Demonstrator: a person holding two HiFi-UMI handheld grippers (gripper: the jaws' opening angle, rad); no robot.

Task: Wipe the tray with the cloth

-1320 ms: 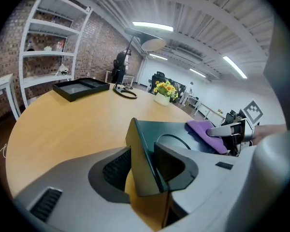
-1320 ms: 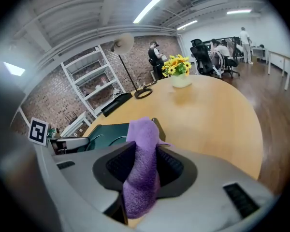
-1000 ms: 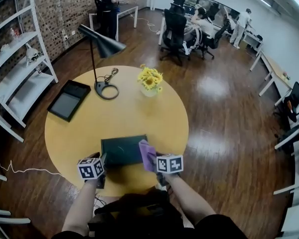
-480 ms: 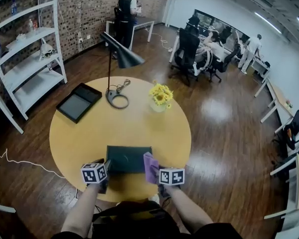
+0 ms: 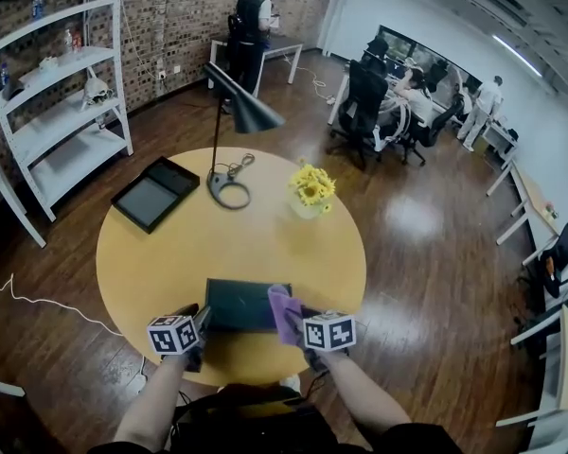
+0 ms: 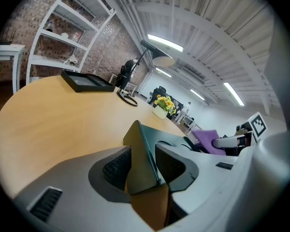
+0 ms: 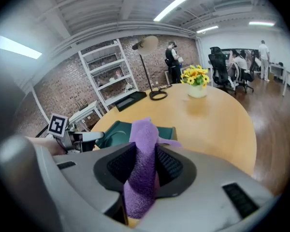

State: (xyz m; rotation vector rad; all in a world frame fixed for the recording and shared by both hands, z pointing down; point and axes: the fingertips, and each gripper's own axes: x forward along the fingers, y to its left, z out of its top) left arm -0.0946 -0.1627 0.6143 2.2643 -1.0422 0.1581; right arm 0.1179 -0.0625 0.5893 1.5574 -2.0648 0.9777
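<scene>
Left hand-held gripper pinching tray corner, jaws just widening, right hand-held gripper clamping purple cloth, lamp, flowers beyond

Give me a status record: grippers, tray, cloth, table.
left gripper: tray corner between jaws, pads against it; jaws have just been opening
right gripper: shut on cloth
tray: dark green, at table's near edge
cloth: purple, at tray's right end
table: round; also lamp, flowers, second tray far left
</scene>
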